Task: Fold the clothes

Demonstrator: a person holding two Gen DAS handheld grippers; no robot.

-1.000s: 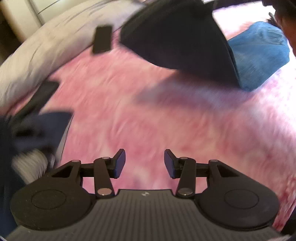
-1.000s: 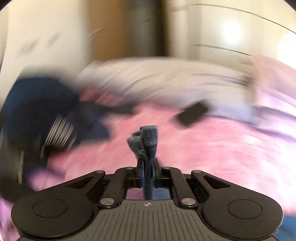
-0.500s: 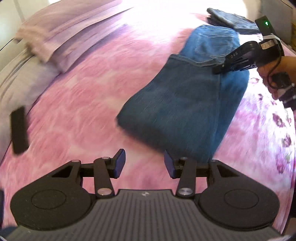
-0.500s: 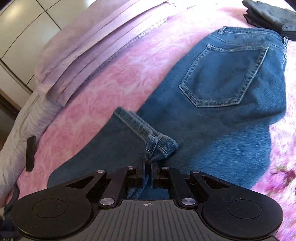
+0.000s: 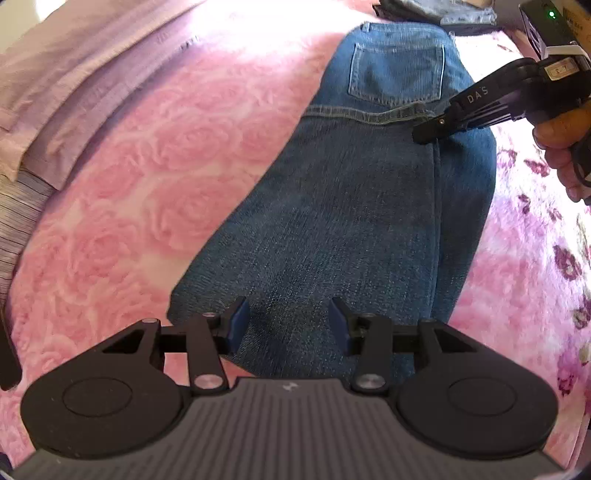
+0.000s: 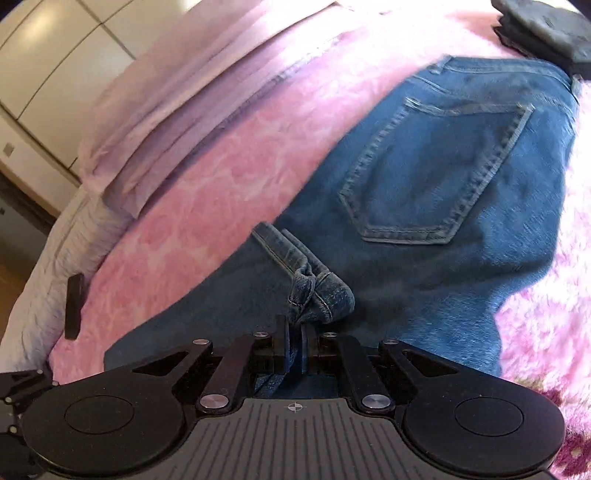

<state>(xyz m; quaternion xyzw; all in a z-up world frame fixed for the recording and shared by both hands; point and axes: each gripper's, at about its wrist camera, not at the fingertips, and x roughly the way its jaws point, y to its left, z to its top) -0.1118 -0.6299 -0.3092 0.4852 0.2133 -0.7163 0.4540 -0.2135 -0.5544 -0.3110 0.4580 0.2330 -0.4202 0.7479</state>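
Blue jeans (image 5: 351,206) lie folded on the pink bedspread (image 5: 147,177), back pocket (image 6: 436,173) facing up at the far end. My left gripper (image 5: 288,321) is open just above the near fold of the denim, nothing between its fingers. My right gripper (image 6: 294,341) is shut on the bunched leg hems (image 6: 317,291), which rest on the jeans just below the pocket. In the left wrist view the right gripper (image 5: 424,133) reaches in from the right, held by a hand (image 5: 561,136).
Folded dark clothes (image 6: 543,29) sit beyond the waistband. A lilac pillow (image 6: 192,92) and striped bedding (image 6: 55,266) lie to the left, with a small black device (image 6: 74,306) on them. White cupboard doors (image 6: 48,74) stand behind.
The right gripper carried the leg hems over and down onto the jeans near the pocket. The left gripper swung from the dark clothes pile and closed in on the near fold.
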